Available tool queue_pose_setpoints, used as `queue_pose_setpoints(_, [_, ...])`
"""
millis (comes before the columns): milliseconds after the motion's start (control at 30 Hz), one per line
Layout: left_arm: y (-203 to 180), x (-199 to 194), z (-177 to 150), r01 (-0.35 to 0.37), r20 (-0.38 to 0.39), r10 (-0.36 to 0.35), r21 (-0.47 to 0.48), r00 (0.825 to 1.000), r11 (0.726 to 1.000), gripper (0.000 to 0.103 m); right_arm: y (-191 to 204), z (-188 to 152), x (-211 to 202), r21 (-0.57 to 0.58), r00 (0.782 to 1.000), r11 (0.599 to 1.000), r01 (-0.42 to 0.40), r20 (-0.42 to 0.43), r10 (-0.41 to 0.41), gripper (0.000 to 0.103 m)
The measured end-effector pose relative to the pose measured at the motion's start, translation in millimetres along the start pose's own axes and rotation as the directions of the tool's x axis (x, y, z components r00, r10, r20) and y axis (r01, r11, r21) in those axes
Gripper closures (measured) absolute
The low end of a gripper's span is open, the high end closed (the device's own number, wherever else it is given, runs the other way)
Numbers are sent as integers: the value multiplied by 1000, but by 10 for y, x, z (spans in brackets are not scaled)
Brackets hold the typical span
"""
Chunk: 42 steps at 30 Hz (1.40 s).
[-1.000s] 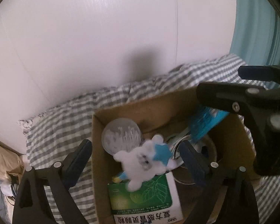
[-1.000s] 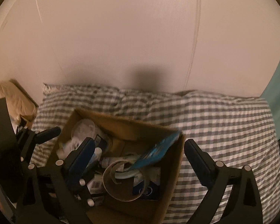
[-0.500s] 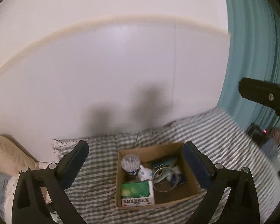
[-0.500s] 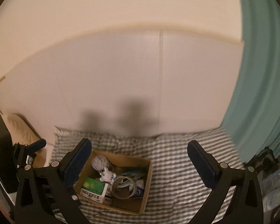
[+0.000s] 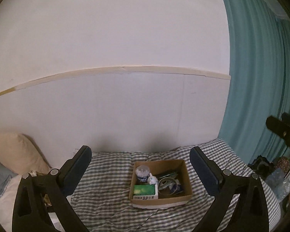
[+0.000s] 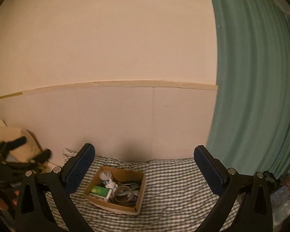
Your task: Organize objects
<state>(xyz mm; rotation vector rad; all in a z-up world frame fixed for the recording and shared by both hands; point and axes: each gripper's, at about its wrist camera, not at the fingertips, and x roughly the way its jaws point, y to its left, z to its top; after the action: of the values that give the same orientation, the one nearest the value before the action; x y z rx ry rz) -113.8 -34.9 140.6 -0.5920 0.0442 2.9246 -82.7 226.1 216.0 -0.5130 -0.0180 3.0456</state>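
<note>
Hovering well above the cardboard box (image 5: 186, 179), both tools, left tool (image 5: 140, 171) and right tool (image 6: 144, 166), are held wide, empty; box lies ahead-below.

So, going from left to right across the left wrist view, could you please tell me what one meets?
Beige pillow → left tongs' left finger → cardboard box → left tongs' right finger → teal curtain.

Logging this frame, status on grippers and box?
Left gripper open, empty. Right gripper open, empty. Cardboard box on checked bedding, filled with items. Nothing in the way.
</note>
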Motion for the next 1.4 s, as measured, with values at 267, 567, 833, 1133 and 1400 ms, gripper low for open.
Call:
queue_pose_setpoints(267, [-8,-68,-480,-34,17,34,15,999,999,0,113,-571,189,-35,999,999,34,-19,-35,0])
queue_pose_setpoints(567, [-9,268,-1413,-48,-46,48,1,998,999,0,167,-1496,535,-2,995,999,53,-84,-53,0])
queue_pose_setpoints(833, [190,433,-1738,-77,-113,66,-100,991,992,0,313,-1837,670,-50,989,997,57,-134,-63,0])
queue_pose_setpoints(1133, [260,411,-1721,-90,-107,79,-105,991,990,0,466,-1984,765,-95,987,995,34,-156,-48,0])
queue_pose_setpoints(1400, [329,412,-1730,-101,-122,86,-120,989,988,0,507,-1939,728,-89,988,996,21,-151,-34,0])
